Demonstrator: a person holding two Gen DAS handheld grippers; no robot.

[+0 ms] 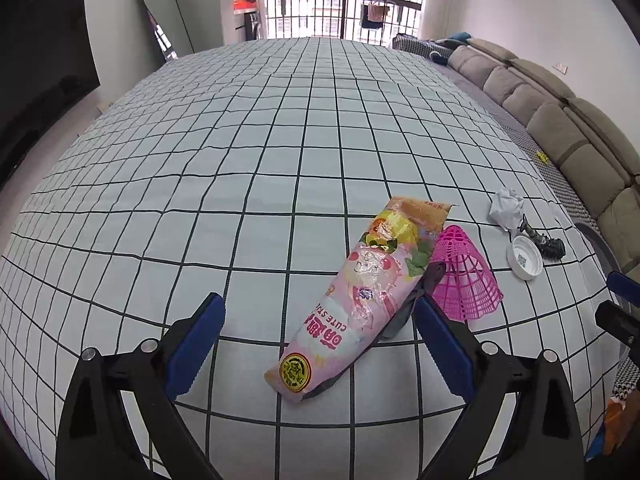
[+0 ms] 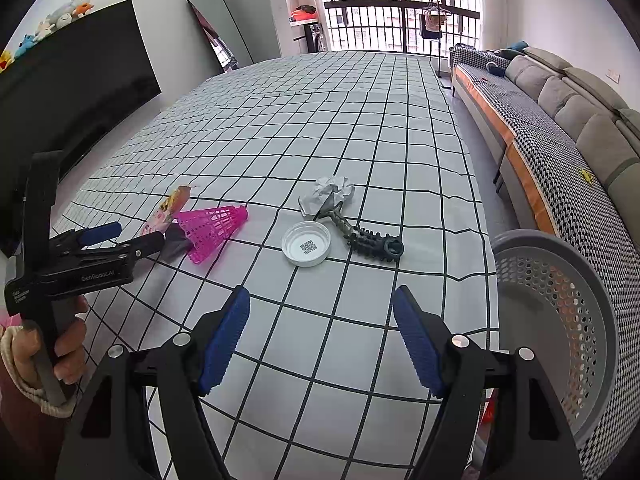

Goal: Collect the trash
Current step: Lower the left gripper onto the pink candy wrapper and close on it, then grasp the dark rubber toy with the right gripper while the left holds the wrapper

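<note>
The left gripper (image 1: pixel 320 344) is wide open. A long pink snack bag (image 1: pixel 356 300) lies flat on the checked cloth (image 1: pixel 240 160), right between its two blue fingers (image 1: pixel 196 344). The fingers do not press on the bag. The near end of the bag is close to the gripper, and the far end points away and a bit to the right. A dark thing peeks out from under the bag on its right side, but I cannot tell what it is. Just past the right finger sits a pink plastic cone (image 1: pixel 466 276) with holes in it, touching the bag's side.

The right gripper (image 2: pixel 322 340) is wide open too, and nothing is between its fingers. It hangs over bare cloth. In front of it lies a white lid (image 2: pixel 306 243). Just right of the lid is a dark bumpy thing (image 2: pixel 370 238), and behind that is a ball of crumpled paper (image 2: pixel 328 194). A grey basket (image 2: pixel 560 320) with holes stands close on the right side of this gripper. A hand (image 2: pixel 60 344) holds the left gripper's handle far off to the left.
</note>
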